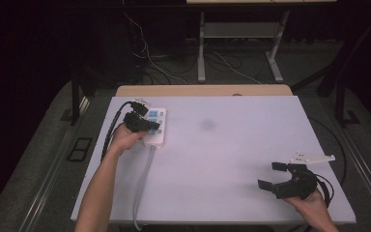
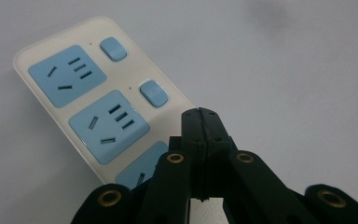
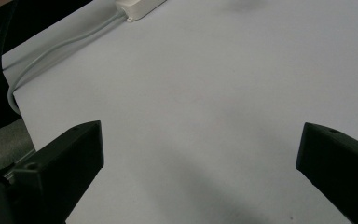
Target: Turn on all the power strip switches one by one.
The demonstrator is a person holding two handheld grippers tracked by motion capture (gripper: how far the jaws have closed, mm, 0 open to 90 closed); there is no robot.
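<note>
Closed left tool [image 2: 199,112] over white power strip [image 2: 121,79] with blue sockets, on pale table [image 2: 284,70]

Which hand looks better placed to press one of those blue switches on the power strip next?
Left, probably. The left gripper, jaws shut, hangs right over the power strip, close to a blue switch. The right gripper sits open at the table's near right corner, far from the strip.

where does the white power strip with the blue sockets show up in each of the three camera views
High view: the white plastic power strip with blue sockets lies at the table's left, under the shut left gripper.
Left gripper view: it runs from upper left to bottom centre, behind the closed jaws.
Right gripper view: its end pokes in at the top edge.
Shared landmark: its grey cable.
</note>
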